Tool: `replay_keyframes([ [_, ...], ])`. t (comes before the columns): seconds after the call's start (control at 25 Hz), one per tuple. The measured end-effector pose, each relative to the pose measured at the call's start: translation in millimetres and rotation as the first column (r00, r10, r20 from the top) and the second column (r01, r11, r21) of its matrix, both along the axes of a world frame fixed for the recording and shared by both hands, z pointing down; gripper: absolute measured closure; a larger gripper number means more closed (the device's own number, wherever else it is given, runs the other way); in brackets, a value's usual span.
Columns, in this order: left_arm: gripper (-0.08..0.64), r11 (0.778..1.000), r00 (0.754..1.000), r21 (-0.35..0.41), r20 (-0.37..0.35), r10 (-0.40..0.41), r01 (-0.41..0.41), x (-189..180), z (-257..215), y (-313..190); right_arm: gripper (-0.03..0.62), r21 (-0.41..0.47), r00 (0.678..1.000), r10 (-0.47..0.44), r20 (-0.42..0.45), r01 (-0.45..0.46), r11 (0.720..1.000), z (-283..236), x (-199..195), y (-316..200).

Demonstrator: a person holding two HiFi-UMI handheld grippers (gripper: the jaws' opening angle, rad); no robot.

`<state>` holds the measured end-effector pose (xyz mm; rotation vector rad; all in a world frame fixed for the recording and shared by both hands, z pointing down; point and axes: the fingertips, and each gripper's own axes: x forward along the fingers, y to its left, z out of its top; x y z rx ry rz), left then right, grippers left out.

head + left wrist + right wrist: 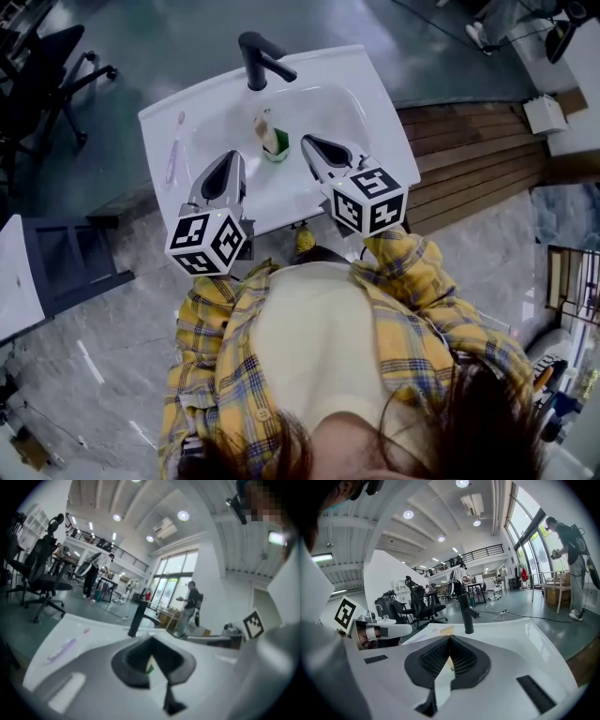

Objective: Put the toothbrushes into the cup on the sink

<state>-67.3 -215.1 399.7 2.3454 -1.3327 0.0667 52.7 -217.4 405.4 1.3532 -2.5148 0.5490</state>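
Task judged part done. A pale item, probably one toothbrush, is seen standing in the green cup (274, 142), which sits in the basin of the sink (361, 75) below the tap (255, 54). A purple toothbrush (174, 148) lies on the left rim, well apart from the cup, not yet collected. The left gripper (233, 157) and right gripper (307, 142) are held over the near edge, tilted slightly down toward the tap. Both pairs of jaws are closed together, with nothing clamped.

Black faucet (261, 58) obstructing upper centre of sink (347, 80); cup (274, 142) occupying mid-basin; basin free toward upper right.
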Motion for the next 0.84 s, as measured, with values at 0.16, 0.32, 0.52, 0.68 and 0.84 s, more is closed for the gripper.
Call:
replay_keyframes([
  [0.16, 0.554, 1.0, 1.0, -0.01, -0.002, 0.002, -0.002, 0.2, 2.6, -1.1, 0.578, -0.002, 1.0, 0.003, -0.001, -0.003, 1.0, -0.1, -0.5, -0.8],
  [0.32, 0.554, 1.0, 1.0, -0.017, -0.005, 0.003, -0.003, 0.9, 5.0, -1.6, 0.578, -0.003, 1.0, 0.008, -0.005, -0.008, 1.0, 1.1, 0.6, -1.4],
  [0.52, 0.554, 1.0, 1.0, -0.023, -0.013, -0.012, 0.011, -0.4, 4.4, -1.4, 0.578, -0.002, 1.0, 0.009, -0.006, -0.009, 1.0, -0.4, 1.9, -1.1],
  [0.68, 0.554, 1.0, 1.0, -0.025, -0.018, -0.014, 0.013, 0.0, 5.3, -1.2, 0.578, -0.003, 1.0, 0.011, -0.007, -0.011, 1.0, 0.5, 3.7, -1.5],
  [0.84, 0.554, 1.0, 1.0, -0.025, -0.022, -0.014, 0.013, 2.1, 5.3, -1.2, 0.578, -0.001, 1.0, 0.011, -0.006, -0.011, 1.0, 0.3, 5.7, -2.1],
])
